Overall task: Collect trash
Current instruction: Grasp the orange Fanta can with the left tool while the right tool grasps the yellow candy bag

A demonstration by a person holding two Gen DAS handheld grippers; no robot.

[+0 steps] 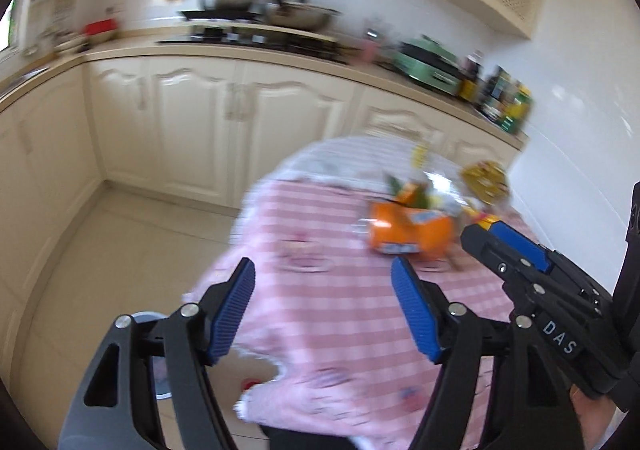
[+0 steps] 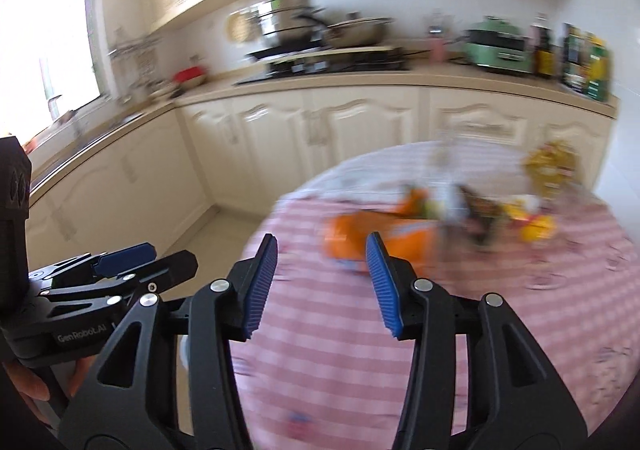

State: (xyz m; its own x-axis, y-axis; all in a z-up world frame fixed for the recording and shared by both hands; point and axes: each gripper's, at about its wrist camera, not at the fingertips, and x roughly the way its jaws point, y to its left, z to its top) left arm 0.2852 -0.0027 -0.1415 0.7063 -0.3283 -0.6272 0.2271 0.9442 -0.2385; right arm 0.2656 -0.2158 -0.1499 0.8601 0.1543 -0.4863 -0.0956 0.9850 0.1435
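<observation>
I am looking across a blurred kitchen: cream cabinets [image 2: 320, 130] are running along the far wall from 9 to 2 o'clock, their counter [image 2: 400, 80] carrying a stove with steel pots [image 2: 288, 24] at 12 and a green appliance [image 2: 498, 46] at 1. Pale floor [image 1: 132, 242] is lying open at 8 to 9 o'clock, between the cabinet fronts and the table, the widest free room in view.

The round table [image 2: 520, 330], under a pink checked cloth, is filling the lower right of both views. Its curved near-left edge is sweeping from 12 down to 7 o'clock, and in the left wrist view the cloth is hanging over that edge just below my left fingers. The cloth in front of both my grippers is lying bare.

The trash is sitting on the table's far side, around 1 o'clock: an orange carton [image 1: 412, 234] on its side, with a dark wrapper [image 2: 480, 218] and yellow scraps [image 2: 538, 228] to its right, and a gold packet [image 2: 554, 166] nearest the far edge. Blur is smearing their outlines.

My left gripper [image 1: 324, 314] is holding its blue pads wide apart with nothing between them. My right gripper [image 2: 322, 286] is holding its pads apart too, less widely, also empty, with the carton just beyond its tips.
</observation>
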